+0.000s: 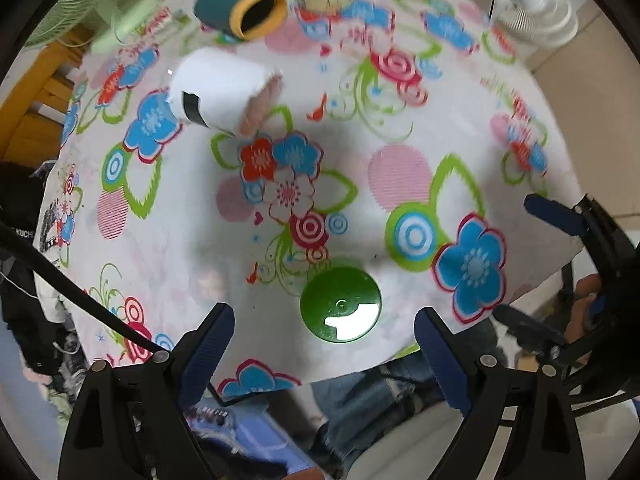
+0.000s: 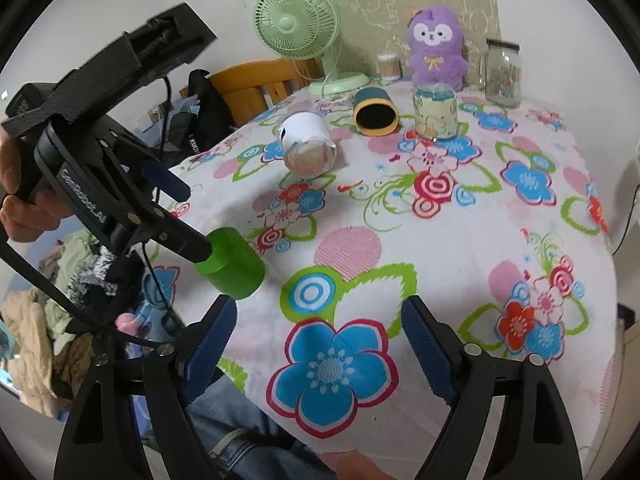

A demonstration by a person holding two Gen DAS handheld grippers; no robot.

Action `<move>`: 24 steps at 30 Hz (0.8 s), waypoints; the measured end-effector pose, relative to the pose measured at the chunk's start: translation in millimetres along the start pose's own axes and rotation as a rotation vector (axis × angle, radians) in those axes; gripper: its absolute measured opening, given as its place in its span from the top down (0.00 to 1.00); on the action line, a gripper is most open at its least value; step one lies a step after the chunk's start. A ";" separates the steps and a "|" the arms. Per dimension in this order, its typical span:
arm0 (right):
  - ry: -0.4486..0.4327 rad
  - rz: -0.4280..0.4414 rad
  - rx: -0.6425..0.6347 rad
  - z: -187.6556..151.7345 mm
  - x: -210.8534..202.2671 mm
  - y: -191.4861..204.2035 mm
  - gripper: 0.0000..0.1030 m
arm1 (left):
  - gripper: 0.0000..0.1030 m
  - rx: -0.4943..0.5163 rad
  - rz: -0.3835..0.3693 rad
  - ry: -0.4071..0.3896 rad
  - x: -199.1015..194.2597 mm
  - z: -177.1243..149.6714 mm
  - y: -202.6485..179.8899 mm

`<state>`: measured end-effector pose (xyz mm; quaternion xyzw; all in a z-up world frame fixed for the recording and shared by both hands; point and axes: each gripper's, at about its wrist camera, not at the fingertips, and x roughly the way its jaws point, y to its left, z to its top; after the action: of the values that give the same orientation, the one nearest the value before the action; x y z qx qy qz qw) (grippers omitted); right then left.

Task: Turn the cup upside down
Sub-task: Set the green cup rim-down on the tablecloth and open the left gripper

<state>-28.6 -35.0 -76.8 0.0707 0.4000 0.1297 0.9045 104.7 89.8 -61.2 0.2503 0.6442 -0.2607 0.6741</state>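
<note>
Left gripper [image 1: 324, 344] open over one green cup [image 1: 340, 305]; two others lie sideways.

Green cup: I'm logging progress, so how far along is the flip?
Done, apparently: the green cup stands on the floral tablecloth with its closed base up, glare showing on it. In hand: nothing; the left gripper hovers open above it, and the right gripper is open and empty. Left: only pulling the left gripper clear, it seems.

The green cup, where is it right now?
The green cup stands upside down near the table's front edge, just below the left tongs, which hang open above it. In the left wrist view it shows between the open fingers.
</note>
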 end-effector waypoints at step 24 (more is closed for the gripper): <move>-0.095 -0.200 -0.059 18.9 -7.8 37.2 0.00 | 0.05 -0.297 -0.068 -0.528 -8.1 -78.1 44.5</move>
<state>-26.3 -2.2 -50.0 0.0099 0.3580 0.0469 0.9325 76.8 175.5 -56.5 0.0508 0.4856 -0.2423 0.8384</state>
